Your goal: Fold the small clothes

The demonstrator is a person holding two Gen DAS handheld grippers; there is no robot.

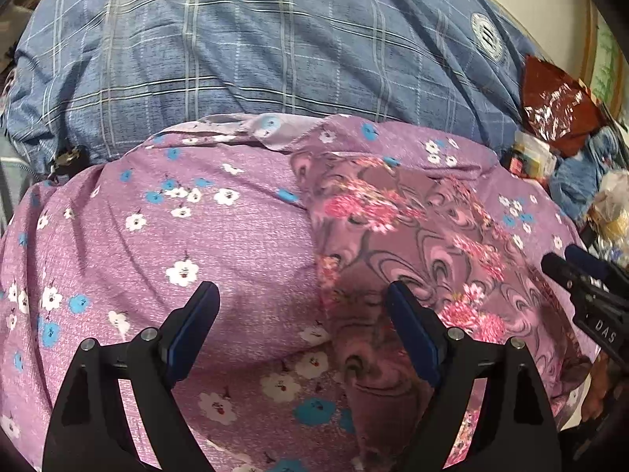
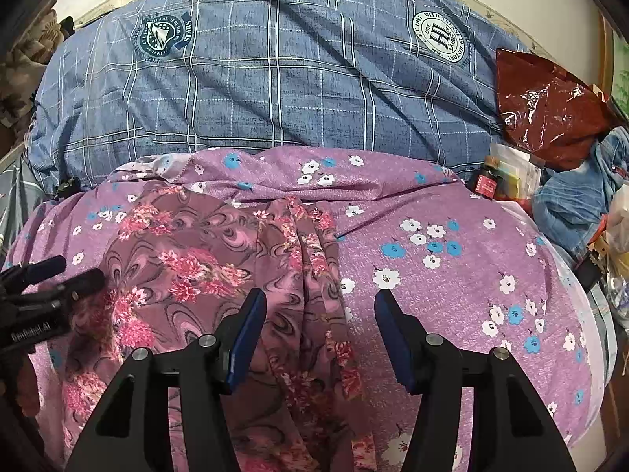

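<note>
Lying spread on purple flowered sheet (image 2: 452,275), near blue plaid quilt (image 2: 275,78): mauve floral garment (image 2: 188,259). Left gripper (image 1: 302,306) jaws wide apart above garment's edge, empty. Right gripper (image 2: 318,310) half-spread above garment, empty.

We see the small garment (image 2: 220,259) lying flat on the flowered sheet (image 2: 452,275), which spreads out to both sides of it. Behind the sheet lies the checked quilt (image 2: 275,78). To the right of the quilt sits a foil bag (image 2: 550,110), with a heap of denim (image 2: 582,196) and a small jar (image 2: 487,185) just in front of it.
</note>
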